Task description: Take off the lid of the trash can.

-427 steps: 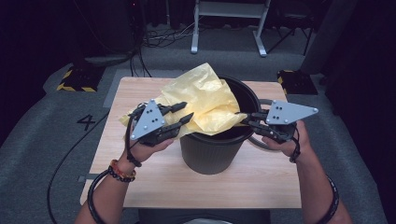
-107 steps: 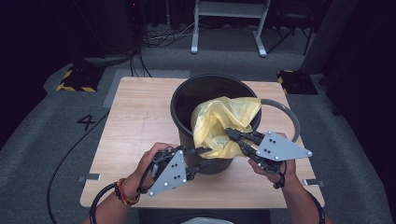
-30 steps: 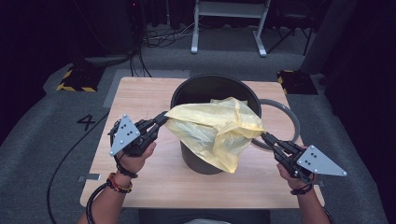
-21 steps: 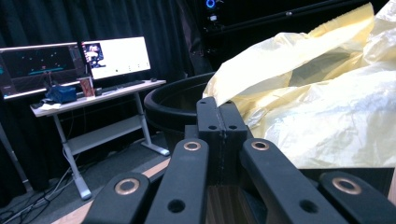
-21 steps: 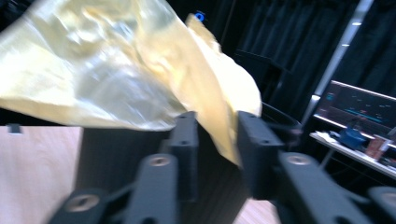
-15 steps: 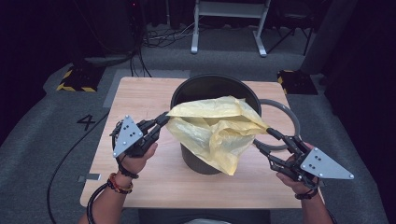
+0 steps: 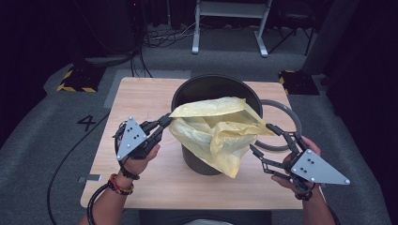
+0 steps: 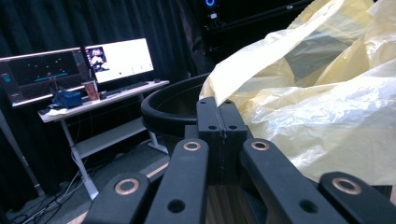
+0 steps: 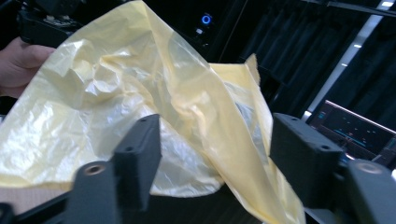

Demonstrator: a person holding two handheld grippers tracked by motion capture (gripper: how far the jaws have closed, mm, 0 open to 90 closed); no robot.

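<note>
Your left gripper [image 7: 165,121], at centre left of the high view, has its jaws pressed together on the left edge of the yellow bag [image 7: 218,131], which hangs half in and half over the front lip of the black bin [image 7: 213,86] at centre frame. In the left gripper view the pads [image 8: 220,122] meet with no gap, though the film between them is hard to make out. Your right gripper [image 7: 265,140], lower right of the high view, has just been opening; its jaws stand spread, and nothing is between the pads (the bag's right corner sits just off the upper jaw, film ahead of the jaws in the right gripper view [image 9: 140,116]). So the bag hangs from one pinch only. Risks: pull left now and the whole bag likely slides out and drapes down the front wall instead of lining the bin; the loose right side may sag into the bin mouth, out of easy reach. Regrasp too fast and you probably catch a single layer or a crumpled fold, so the mouth won't open. A hard tug could tip the bin, or knock the grey ring [image 7: 286,124] lying beside it at right on the wooden table [image 7: 141,98].
</note>
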